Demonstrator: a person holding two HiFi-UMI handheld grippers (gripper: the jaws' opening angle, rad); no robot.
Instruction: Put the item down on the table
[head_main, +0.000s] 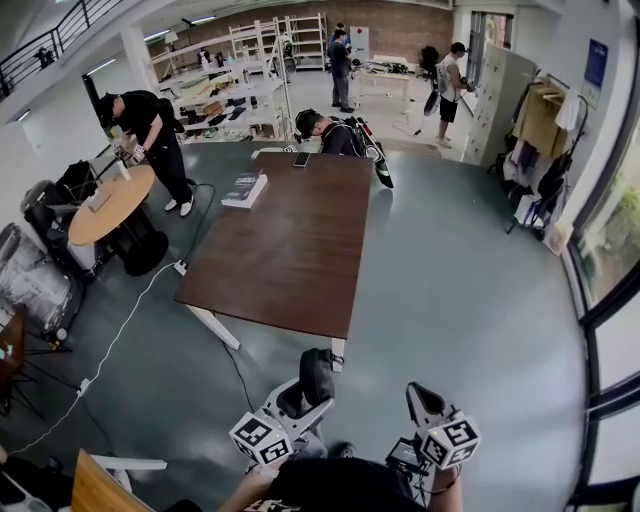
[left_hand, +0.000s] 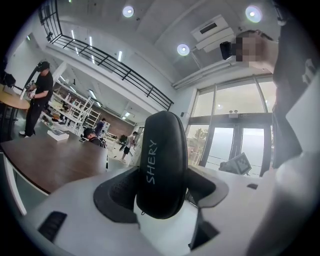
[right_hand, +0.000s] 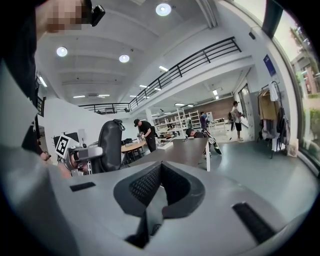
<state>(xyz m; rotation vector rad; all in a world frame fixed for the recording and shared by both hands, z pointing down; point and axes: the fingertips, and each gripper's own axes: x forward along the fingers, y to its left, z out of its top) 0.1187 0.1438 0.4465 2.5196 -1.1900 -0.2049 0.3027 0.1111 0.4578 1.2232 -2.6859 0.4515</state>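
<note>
A black oval glasses case (left_hand: 162, 165) marked SHERY stands upright between the pads of my left gripper (left_hand: 162, 187), which is shut on it. In the head view the case (head_main: 317, 375) and left gripper (head_main: 303, 398) hang low, just short of the near end of the long brown table (head_main: 290, 240). My right gripper (head_main: 424, 400) is to the right of it, off the table's near corner. Its pads meet in the right gripper view (right_hand: 159, 186) with nothing between them. That view also shows the case (right_hand: 109, 145) at its left and the table (right_hand: 185, 150) ahead.
A stack of books (head_main: 244, 190) and a phone (head_main: 301, 159) lie at the table's far end, where a person (head_main: 330, 132) bends over. A round wooden table (head_main: 110, 200) stands to the left. A white cable (head_main: 120, 330) runs on the floor. A clothes rack (head_main: 540, 150) stands right.
</note>
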